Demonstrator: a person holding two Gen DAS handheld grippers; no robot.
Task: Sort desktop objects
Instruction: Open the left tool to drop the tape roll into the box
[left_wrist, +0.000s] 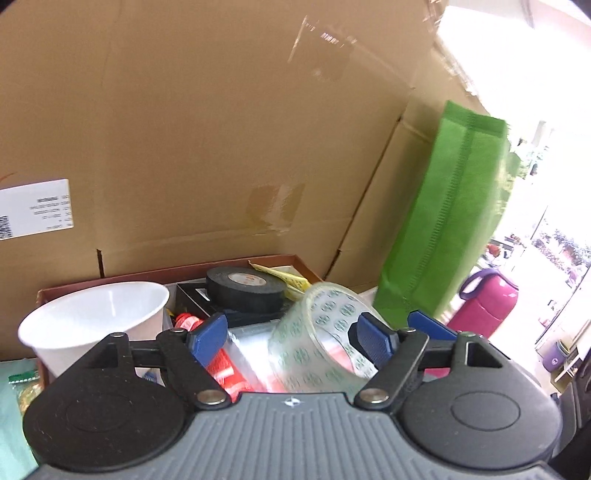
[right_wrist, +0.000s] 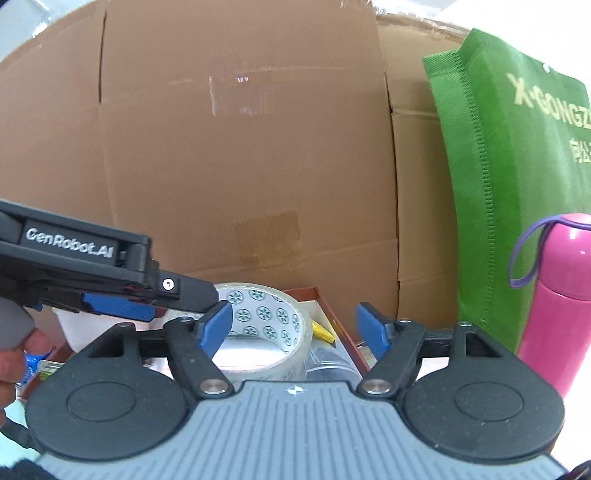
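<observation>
A clear tape roll (left_wrist: 317, 339) with green printed marks lies tilted in a red-brown box (left_wrist: 110, 278), between my left gripper's (left_wrist: 291, 336) spread blue fingers, which do not press it. The box also holds a black tape roll (left_wrist: 243, 288), a white paper cup (left_wrist: 96, 321), red packets (left_wrist: 221, 369) and a yellow card (left_wrist: 284, 278). In the right wrist view the same clear roll (right_wrist: 269, 328) lies in the box (right_wrist: 325, 306), below my open, empty right gripper (right_wrist: 295, 332). The left gripper's body (right_wrist: 92, 273) reaches in from the left above the roll.
A big cardboard carton (left_wrist: 221, 129) stands right behind the box. A green fabric bag (right_wrist: 509, 184) and a pink bottle (right_wrist: 561, 295) with a purple strap stand to the right. A person's fingers (right_wrist: 18, 354) show at the left edge.
</observation>
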